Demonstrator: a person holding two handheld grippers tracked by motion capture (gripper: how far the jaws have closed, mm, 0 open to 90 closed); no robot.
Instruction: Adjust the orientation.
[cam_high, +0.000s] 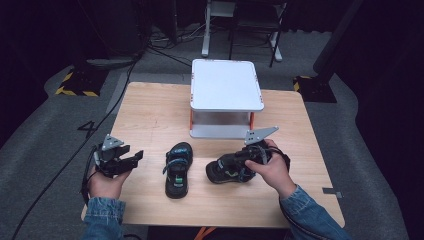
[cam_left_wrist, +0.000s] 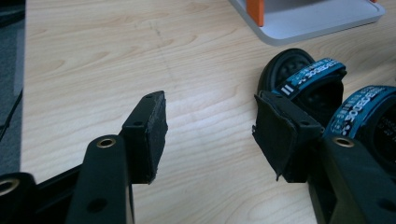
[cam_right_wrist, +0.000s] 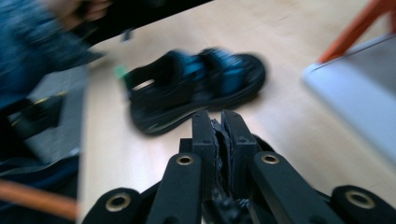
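Your right gripper (cam_high: 245, 161) pinches a black sandal's (cam_high: 225, 170) strap, jaws closed, near the white shelf (cam_high: 226, 85). Your left gripper (cam_high: 131, 161) waits open beside the second sandal (cam_high: 178, 169). Next likely step: lift it onto that shelf.

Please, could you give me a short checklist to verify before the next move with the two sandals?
1. Right gripper jaws shut: ok.
2. Its hold on the right black sandal with blue straps: cannot tell, the hand covers it.
3. Left gripper open, nothing between its jaws: ok.
4. Second black sandal lies apart from the first on the wooden table: ok.
5. Top of the white two-level shelf with orange posts is free: ok.
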